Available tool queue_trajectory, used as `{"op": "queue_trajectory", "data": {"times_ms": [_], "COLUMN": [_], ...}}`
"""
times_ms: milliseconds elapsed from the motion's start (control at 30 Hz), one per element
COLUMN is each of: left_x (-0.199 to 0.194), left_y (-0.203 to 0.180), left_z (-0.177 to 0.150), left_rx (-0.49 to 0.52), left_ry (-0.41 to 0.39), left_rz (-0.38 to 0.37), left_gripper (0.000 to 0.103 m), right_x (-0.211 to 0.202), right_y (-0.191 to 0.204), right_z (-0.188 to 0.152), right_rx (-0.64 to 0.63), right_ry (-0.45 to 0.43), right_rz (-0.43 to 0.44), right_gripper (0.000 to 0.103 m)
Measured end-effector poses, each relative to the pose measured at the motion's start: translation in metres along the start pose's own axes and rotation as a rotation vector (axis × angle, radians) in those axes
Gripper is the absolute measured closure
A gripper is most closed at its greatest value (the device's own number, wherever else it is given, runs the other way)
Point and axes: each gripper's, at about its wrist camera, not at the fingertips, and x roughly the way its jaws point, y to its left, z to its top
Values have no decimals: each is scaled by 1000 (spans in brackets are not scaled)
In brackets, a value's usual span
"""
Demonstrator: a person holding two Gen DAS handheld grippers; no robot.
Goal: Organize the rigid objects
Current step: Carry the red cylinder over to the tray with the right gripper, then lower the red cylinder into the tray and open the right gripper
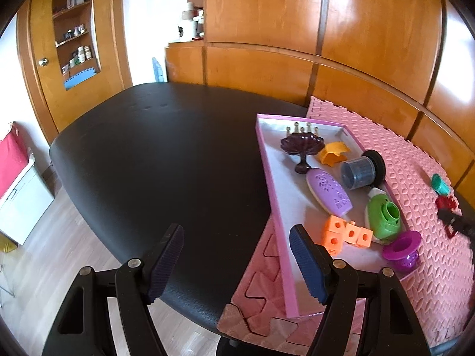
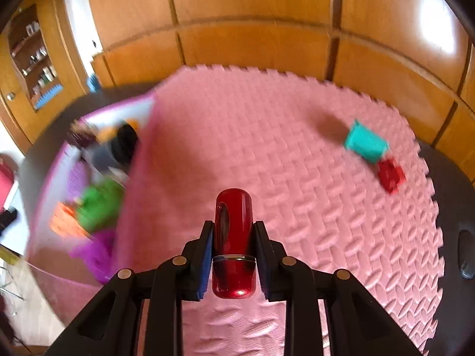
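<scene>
Our right gripper [image 2: 233, 246] clamps one red capsule [image 2: 233, 237]; our left gripper [image 1: 237, 264] gapes wide, holding nothing. We count two pieces on the pink mat [image 2: 267, 148]: one teal cup [image 2: 366, 144], one red block [image 2: 391, 175].

Red capsule [image 2: 233, 246]: glossy, lying lengthwise low in the frame's centre, being pinched at both sides.
Teal cup [image 2: 365, 142]: lying tipped on the pink mat [image 2: 252, 154], upper right.
Red block [image 2: 392, 175]: sitting just below the cup.
Tray [image 1: 277, 207]: holding toys, right of frame.
</scene>
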Motion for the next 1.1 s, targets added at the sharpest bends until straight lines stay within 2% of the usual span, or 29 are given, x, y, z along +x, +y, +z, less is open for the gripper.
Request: {"op": "queue_trajectory", "data": {"times_ms": [100,233,367,533,767,1100], "left_x": [0,-1,-1,1,5,8], "left_y": [4,11,21,33,45,51], "left_z": [1,1,-1,-5,-12,-16], "left_rx": [-11,-28,-46,-70,-99,-113], "left_ry": [-3,-9,-8,6,22,36], "left_rz": [7,16,26,33,35,31], "left_gripper": [29,29,29,29,29,29], "right_x": [-14,-16,1,32,70,105], "right_y": [31,85,145,193,217,224], "right_z": [15,28,32,34,34,28], "right_rx": [-49,-133,-202,-210,-161,-141], "right_ry": [-41,-41,10,104,202,254], "right_rz": [76,199,305,365,352,298], "right_gripper": [78,78,78,78,78,78]}}
